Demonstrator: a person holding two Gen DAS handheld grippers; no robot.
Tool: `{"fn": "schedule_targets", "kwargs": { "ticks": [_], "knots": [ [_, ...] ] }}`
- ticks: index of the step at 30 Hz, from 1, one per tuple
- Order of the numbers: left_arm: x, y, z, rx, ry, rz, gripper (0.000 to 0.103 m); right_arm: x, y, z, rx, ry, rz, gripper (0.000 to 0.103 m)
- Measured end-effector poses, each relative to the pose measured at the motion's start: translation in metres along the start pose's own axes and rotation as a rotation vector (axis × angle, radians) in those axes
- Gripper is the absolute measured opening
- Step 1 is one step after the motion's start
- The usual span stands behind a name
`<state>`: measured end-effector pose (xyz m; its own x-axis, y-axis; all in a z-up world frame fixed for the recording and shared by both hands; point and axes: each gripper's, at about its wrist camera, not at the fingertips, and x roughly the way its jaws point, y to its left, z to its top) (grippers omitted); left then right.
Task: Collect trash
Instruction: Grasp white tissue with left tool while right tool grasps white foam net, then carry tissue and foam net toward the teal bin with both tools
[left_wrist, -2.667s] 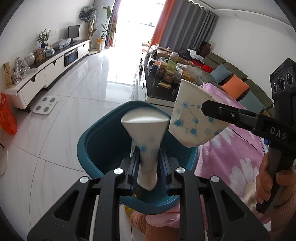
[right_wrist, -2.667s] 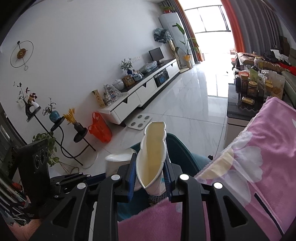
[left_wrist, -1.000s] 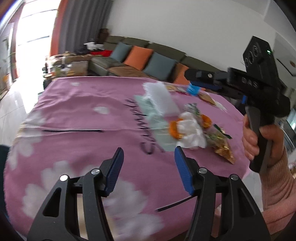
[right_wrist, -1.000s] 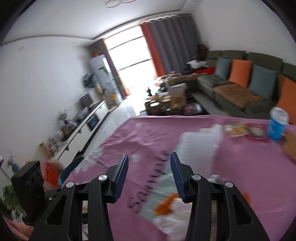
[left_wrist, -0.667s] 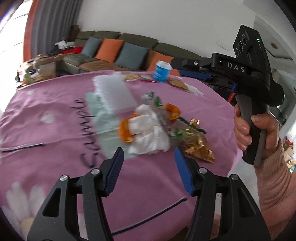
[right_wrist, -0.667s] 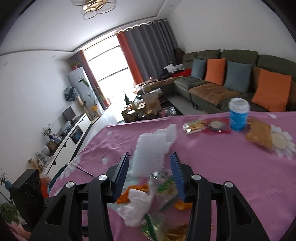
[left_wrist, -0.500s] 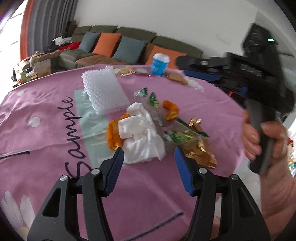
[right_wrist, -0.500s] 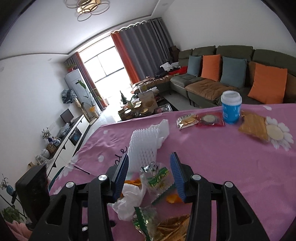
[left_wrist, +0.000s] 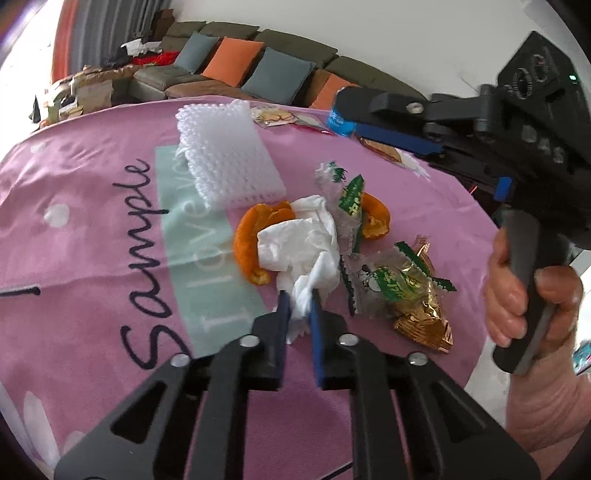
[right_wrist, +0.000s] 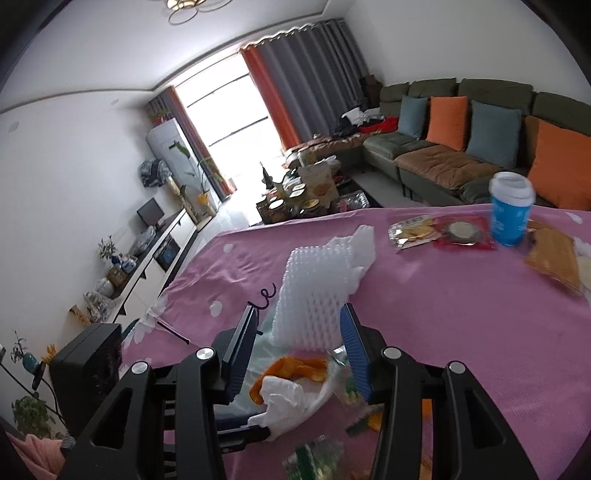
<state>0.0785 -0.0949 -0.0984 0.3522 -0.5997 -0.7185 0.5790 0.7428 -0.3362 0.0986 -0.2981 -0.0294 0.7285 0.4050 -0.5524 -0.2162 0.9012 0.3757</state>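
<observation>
My left gripper (left_wrist: 298, 298) has just pinched shut on the near tail of the white tissue (left_wrist: 299, 236); its bulk runs away from me toward the foam net (left_wrist: 229, 162). My right gripper (right_wrist: 299, 350), jaws apart and empty, hovers over that net.

Crumpled paper tissue (left_wrist: 299, 240), glossy wrappers (left_wrist: 417, 295)

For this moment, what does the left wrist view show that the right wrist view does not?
Only the left wrist view shows the left gripper, whose jaws have just been closing, pinching the white tissue, plus the gold wrapper and the hand holding the right gripper. Only the right wrist view shows the right gripper with its jaws apart above the pile, and the window. Both show the white foam net, orange peel, blue cup and sofa.
</observation>
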Motion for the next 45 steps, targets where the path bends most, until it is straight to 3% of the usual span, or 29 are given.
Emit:
{"fn": "schedule_targets", "kwargs": {
  "ticks": [6,11,13,21,26,27,28,39,45],
  "knots": [
    [-0.03,0.012,-0.013,-0.025,-0.066,-0.032,0.008,0.042,0.002,0.005,0.003,0.102,-0.008,0.045],
    [-0.056,0.024,-0.027,-0.042,-0.106,-0.053,0.008,0.065,0.004,0.002,-0.006,0.155,-0.063,0.047],
    [-0.062,0.031,-0.03,-0.052,-0.117,-0.047,0.008,0.069,0.005,0.002,-0.008,0.163,-0.079,0.053],
    [-0.092,0.052,-0.046,-0.091,-0.173,-0.018,0.008,0.088,0.006,0.0,-0.036,0.22,-0.169,0.054],
    [-0.115,0.067,-0.055,-0.13,-0.209,0.04,0.008,0.092,0.006,-0.002,-0.055,0.232,-0.194,0.029],
    [-0.118,0.069,-0.056,-0.134,-0.215,0.05,0.008,0.09,0.005,-0.001,-0.055,0.227,-0.198,0.015],
    [-0.124,0.072,-0.058,-0.139,-0.225,0.066,0.008,0.088,0.005,0.0,-0.054,0.22,-0.194,0.01],
    [-0.162,0.096,-0.071,-0.182,-0.29,0.154,0.008,0.058,0.028,0.004,-0.086,0.119,-0.144,0.009],
    [-0.18,0.105,-0.076,-0.197,-0.318,0.195,0.008,0.038,0.052,0.011,-0.11,0.049,-0.066,0.009]
  ]
}}
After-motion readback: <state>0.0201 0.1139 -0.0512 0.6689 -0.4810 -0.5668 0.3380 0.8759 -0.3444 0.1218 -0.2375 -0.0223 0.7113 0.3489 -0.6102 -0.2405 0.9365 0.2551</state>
